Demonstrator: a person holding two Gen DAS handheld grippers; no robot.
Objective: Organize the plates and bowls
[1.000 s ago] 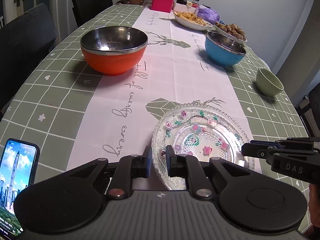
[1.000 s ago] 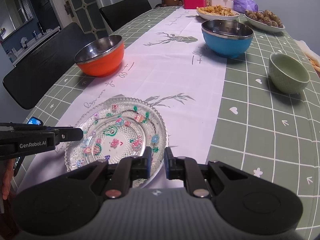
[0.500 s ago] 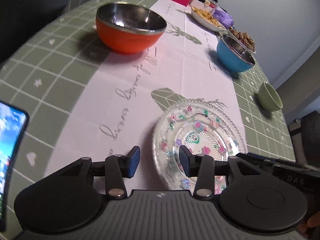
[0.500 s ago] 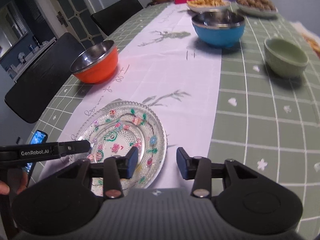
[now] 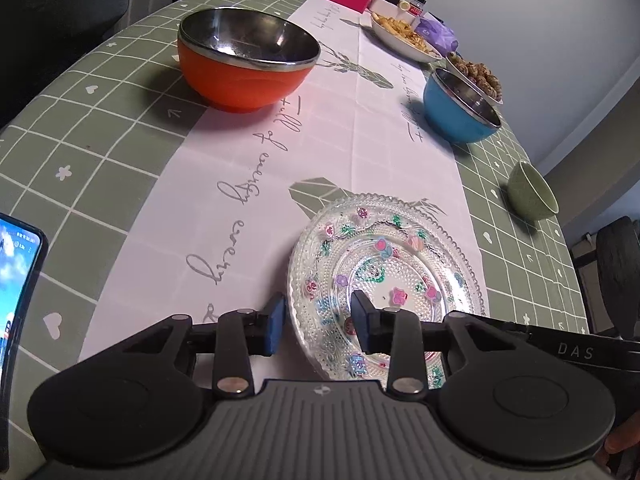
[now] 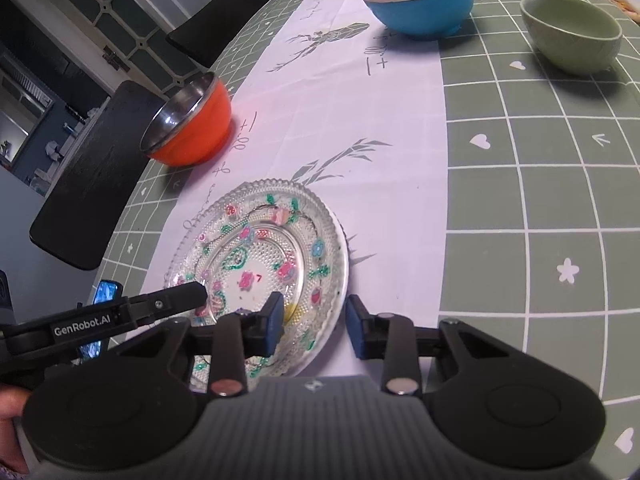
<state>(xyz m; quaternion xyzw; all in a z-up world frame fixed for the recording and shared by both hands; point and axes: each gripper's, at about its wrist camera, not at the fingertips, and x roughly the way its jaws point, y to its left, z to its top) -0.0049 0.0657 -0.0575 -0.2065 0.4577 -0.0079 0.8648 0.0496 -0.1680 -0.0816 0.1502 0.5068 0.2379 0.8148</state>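
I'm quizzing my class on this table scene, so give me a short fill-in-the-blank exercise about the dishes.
1. The glass plate is painted with ____.
2. The orange bowl has a shiny ____ inside.
3. The small bowl on the checked cloth is ____.
4. The blue bowl is ____ of food.

Missing words: flowers; metal; green; empty

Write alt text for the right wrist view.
The right gripper, jaws closing, straddles the near rim of a flowered glass plate on a white table runner. The left gripper reaches over the plate's other side. Beyond stand orange, blue and green bowls.
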